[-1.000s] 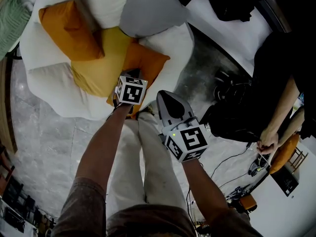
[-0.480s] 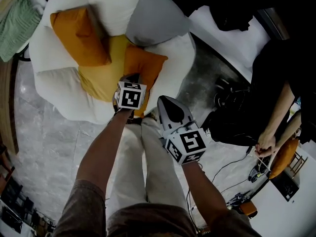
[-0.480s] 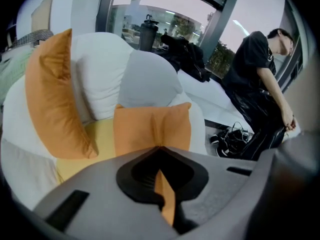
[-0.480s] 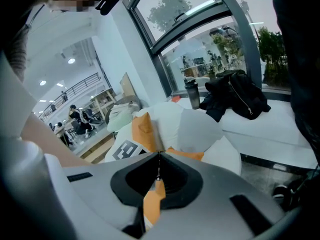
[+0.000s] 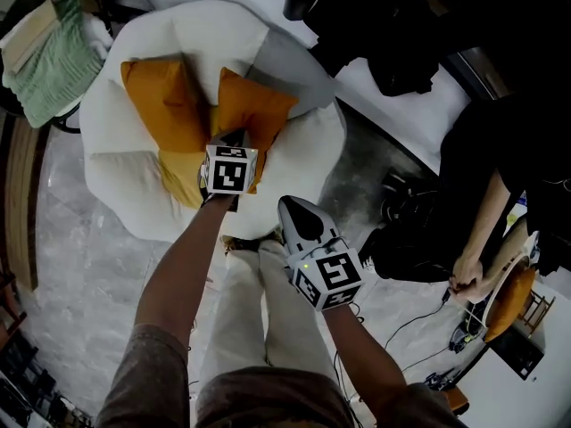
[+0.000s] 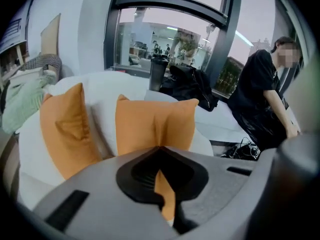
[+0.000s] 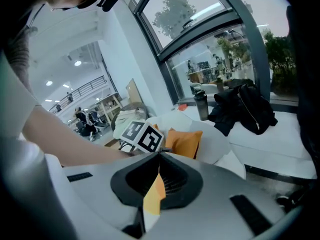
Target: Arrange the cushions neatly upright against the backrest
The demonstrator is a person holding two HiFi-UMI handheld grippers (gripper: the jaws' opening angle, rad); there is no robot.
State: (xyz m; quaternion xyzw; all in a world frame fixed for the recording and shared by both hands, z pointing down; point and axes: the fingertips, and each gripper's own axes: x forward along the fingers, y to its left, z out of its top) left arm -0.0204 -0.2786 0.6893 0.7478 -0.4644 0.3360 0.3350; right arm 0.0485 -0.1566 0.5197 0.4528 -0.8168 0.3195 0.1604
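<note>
A round white armchair [image 5: 120,199] holds two orange cushions. My left gripper [image 5: 234,141] is shut on the lower edge of the right orange cushion [image 5: 252,110], which stands upright against the backrest; in the left gripper view its fabric [image 6: 145,124] puckers where the closed jaws [image 6: 160,151] pinch it. The other orange cushion [image 5: 165,105] leans upright just to its left [image 6: 65,129]. A yellow cushion [image 5: 181,175] lies flat on the seat under my left wrist. A grey cushion [image 5: 290,61] sits behind, mostly hidden. My right gripper [image 5: 293,207] is shut and empty in front of the chair.
A green cloth [image 5: 53,61] lies on a piece of furniture at the upper left. Black bags and clothing [image 5: 393,25] sit on a white bench behind the chair. A person in black [image 5: 500,176] stands at the right, with cables [image 5: 419,301] on the floor.
My left gripper has lifted the right orange cushion off the seat and stood it upright against the backrest. The yellow cushion beneath is now mostly covered. The right gripper has barely moved.
</note>
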